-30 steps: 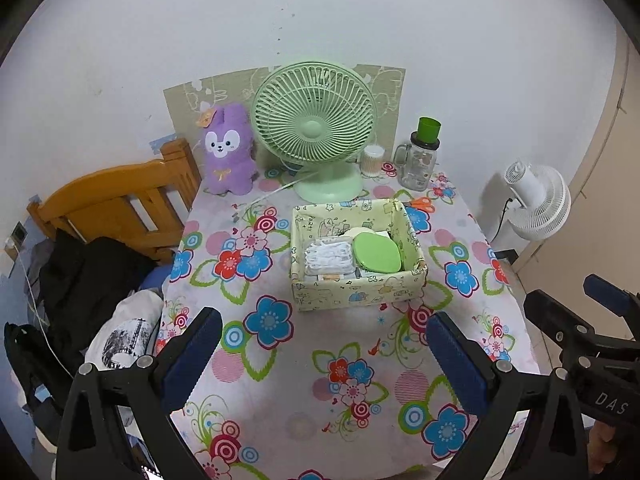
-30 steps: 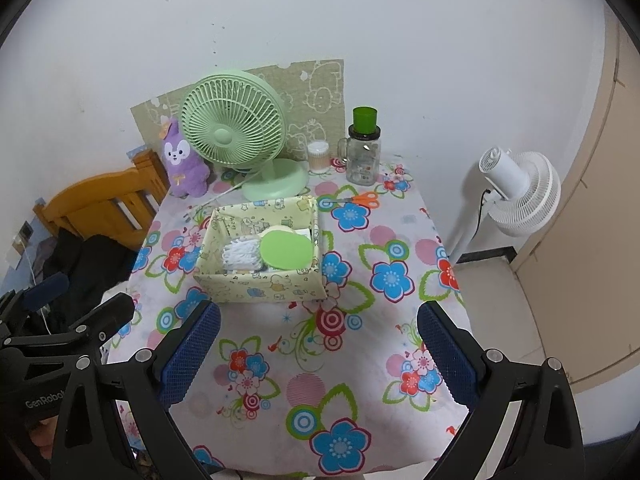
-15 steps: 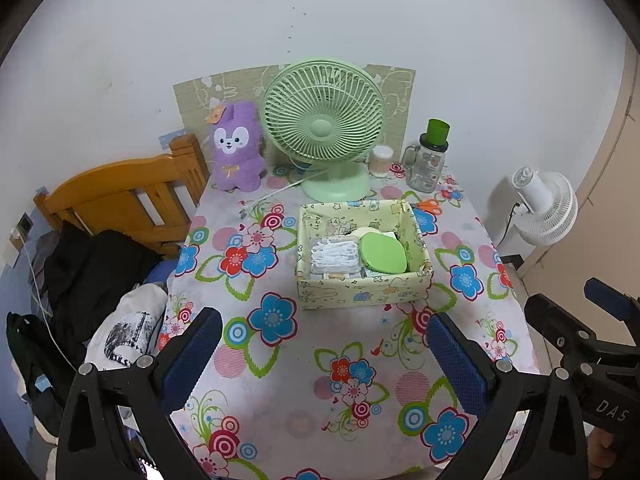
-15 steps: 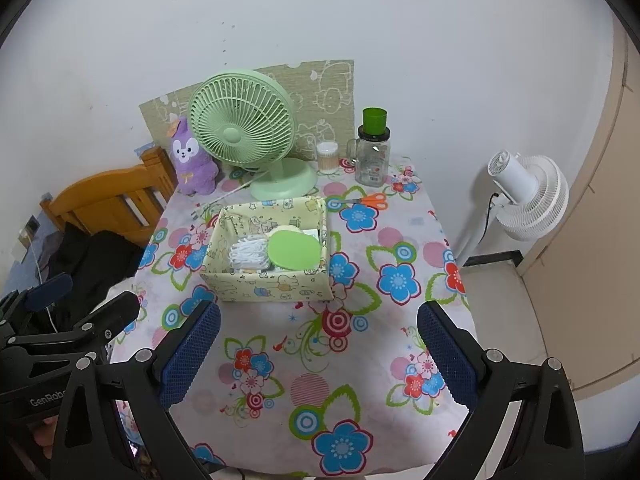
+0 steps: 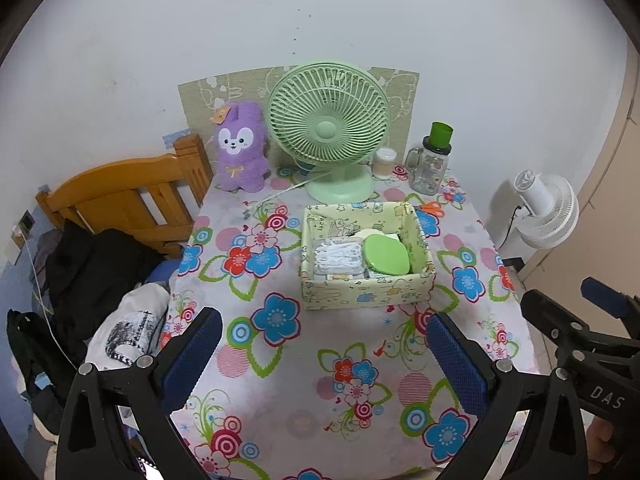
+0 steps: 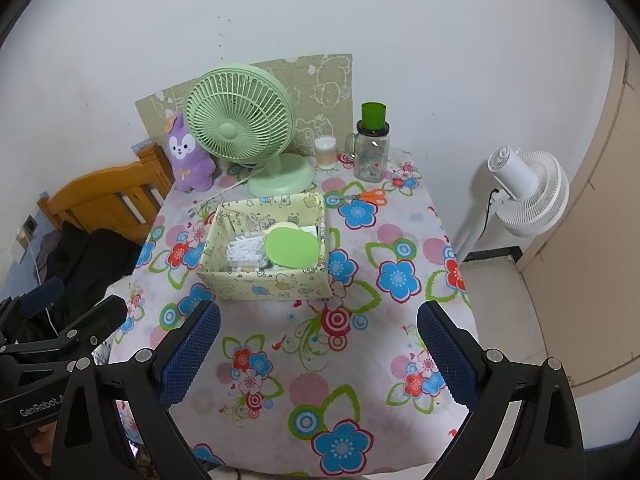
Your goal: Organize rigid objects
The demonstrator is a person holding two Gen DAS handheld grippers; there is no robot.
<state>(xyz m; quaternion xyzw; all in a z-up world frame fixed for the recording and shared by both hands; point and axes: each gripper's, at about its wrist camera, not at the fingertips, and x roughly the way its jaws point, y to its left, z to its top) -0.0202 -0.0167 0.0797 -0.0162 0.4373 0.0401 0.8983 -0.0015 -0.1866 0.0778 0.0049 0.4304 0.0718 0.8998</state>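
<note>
The right gripper (image 5: 592,320) carries the letters "DAS"; the left gripper (image 6: 60,328) reads "GenRobot", the rest cut off; both hover empty above the near edge of the flowered tablecloth (image 6: 320,360), fingers spread wide. The pale yellow cartoon-print box (image 5: 366,294) sits mid-table, long axis running left to right, holding a green oval lid (image 5: 386,255) and white pieces (image 5: 338,254); orange-handled scissors (image 6: 366,197) lie behind it, blades pointing left, near a green-capped jar (image 6: 371,156).
</note>
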